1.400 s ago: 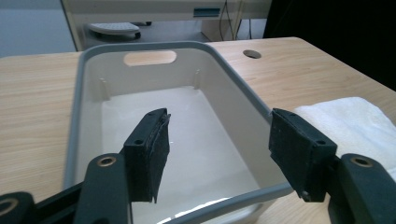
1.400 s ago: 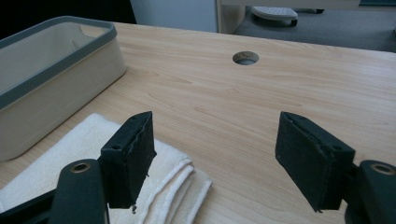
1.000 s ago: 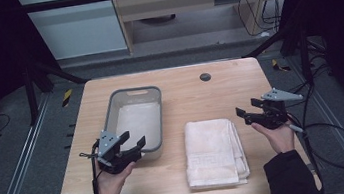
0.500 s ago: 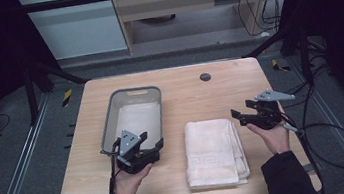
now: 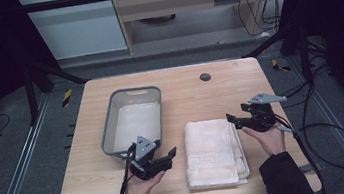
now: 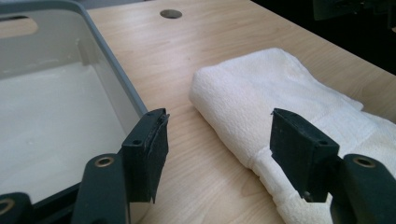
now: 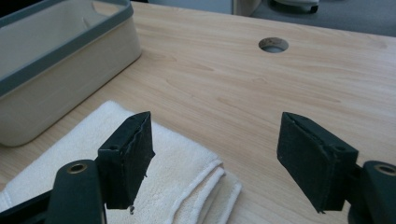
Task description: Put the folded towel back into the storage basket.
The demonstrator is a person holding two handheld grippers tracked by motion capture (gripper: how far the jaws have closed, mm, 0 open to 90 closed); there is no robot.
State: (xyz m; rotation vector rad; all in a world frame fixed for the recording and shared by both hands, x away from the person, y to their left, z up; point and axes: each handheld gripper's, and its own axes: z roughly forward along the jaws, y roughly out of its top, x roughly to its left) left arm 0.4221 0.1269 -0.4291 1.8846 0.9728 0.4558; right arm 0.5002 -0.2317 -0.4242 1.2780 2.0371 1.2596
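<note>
Over the last second I have brought my left gripper (image 5: 168,157) in from the table's left edge toward the folded cream-white terry towel (image 5: 213,152), and it now sits just off the towel's left side, in front of the near end of the grey plastic tub (image 5: 112,120). Its jaws are spread wide and hold nothing; in the left gripper view they frame the towel's rolled edge, not touching it. My right gripper (image 5: 234,120) has drifted slightly inward as well and hovers at the towel's far right corner, jaws likewise wide apart and empty, one pad above the layered hems in the right gripper view. I judge both sides are lined up for a two-handed pickup, with closing on the cloth the step to come. The towel lies flat on the light wooden tabletop (image 5: 190,94), just right of the tub, which looks empty. A round cable hole (image 5: 204,77) sits near the far edge. Beyond are dark frame rails, grey floor and loose cables.
</note>
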